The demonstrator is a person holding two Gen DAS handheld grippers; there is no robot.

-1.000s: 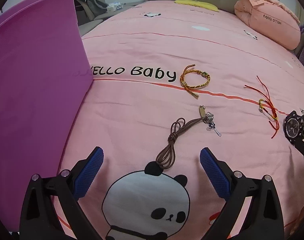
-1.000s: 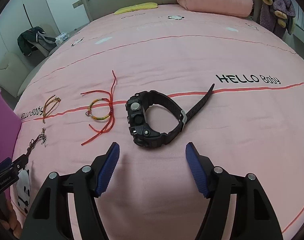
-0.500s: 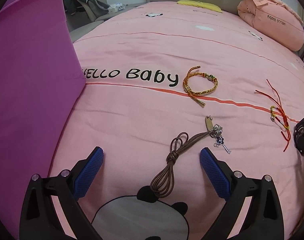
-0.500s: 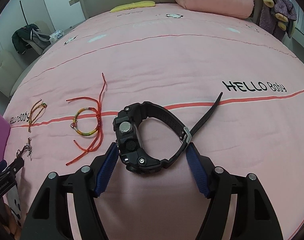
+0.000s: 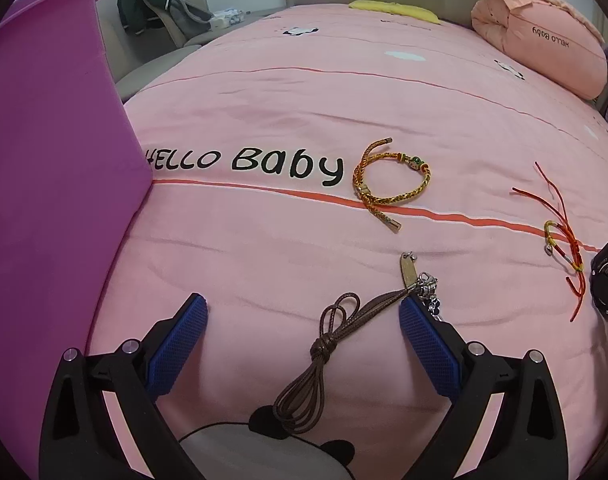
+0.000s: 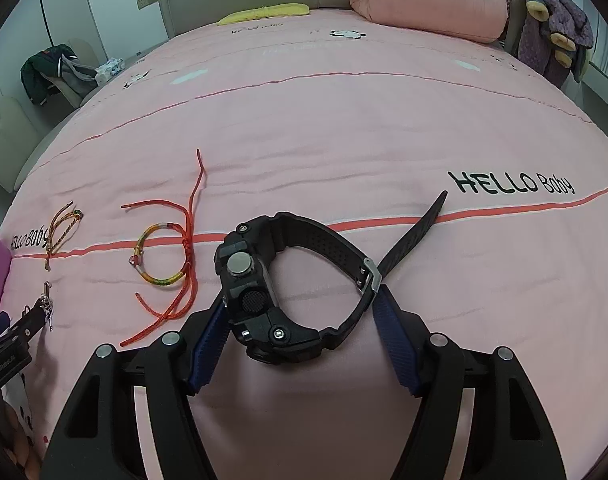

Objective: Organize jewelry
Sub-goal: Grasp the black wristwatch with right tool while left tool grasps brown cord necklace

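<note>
Right wrist view: right gripper wide open, holding nothing, straddles black watch lying on bedspread, case at left pad, buckle at right pad, strap loop spanning across jaws

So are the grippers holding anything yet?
No. The right gripper is open around the black watch; the left gripper is open around the brown cord.
</note>
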